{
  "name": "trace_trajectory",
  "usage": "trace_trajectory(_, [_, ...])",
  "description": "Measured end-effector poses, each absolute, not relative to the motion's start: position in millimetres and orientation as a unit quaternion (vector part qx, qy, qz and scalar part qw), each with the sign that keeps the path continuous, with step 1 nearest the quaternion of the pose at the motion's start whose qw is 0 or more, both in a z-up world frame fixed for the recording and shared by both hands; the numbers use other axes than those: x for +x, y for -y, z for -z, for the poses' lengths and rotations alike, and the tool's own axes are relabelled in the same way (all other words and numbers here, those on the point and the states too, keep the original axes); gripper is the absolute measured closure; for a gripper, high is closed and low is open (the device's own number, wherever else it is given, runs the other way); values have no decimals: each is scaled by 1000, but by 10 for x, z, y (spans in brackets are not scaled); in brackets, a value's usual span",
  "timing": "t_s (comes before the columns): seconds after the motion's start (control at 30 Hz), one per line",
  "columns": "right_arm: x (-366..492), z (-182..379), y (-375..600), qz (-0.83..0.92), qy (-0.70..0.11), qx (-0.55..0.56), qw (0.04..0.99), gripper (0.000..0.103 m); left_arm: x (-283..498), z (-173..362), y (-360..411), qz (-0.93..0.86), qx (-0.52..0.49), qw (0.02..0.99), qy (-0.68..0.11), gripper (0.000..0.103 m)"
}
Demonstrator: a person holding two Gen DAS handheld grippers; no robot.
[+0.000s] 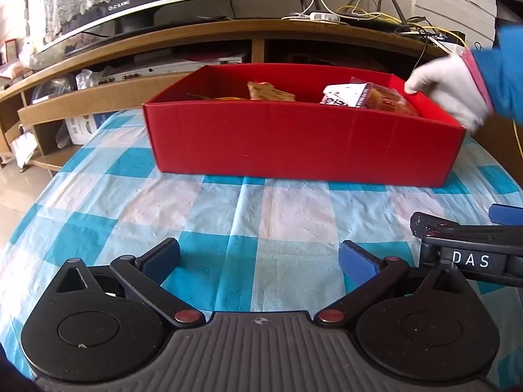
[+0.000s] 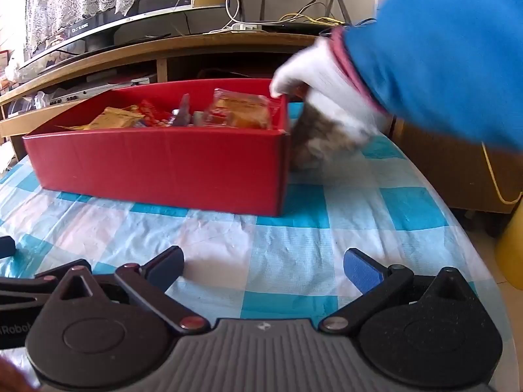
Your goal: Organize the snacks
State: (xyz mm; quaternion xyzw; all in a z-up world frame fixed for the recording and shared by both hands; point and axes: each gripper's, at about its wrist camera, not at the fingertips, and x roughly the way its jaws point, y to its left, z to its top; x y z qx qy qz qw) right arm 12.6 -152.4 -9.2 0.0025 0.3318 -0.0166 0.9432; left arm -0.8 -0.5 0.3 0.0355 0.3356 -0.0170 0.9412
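Red snack box (image 1: 304, 143) well beyond both hand-held grippers (image 1: 260, 258) (image 2: 263, 268), jaws spread, empty.

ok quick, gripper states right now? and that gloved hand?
Left gripper: open, empty.
Right gripper: open, empty.
Gloved hand: on the red box corner; holding anything, cannot tell.

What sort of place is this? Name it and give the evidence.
Most likely a home living room. A television stands on a long wooden media shelf, with a power strip and cables behind, and a checked tablecloth covers the table holding the red snack box.
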Motion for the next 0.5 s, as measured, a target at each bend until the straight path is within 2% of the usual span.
trace_trajectory(0.5, [139,83,1550,16,-332,3,943,0,26,-8,-14,18,24,937,-349,0])
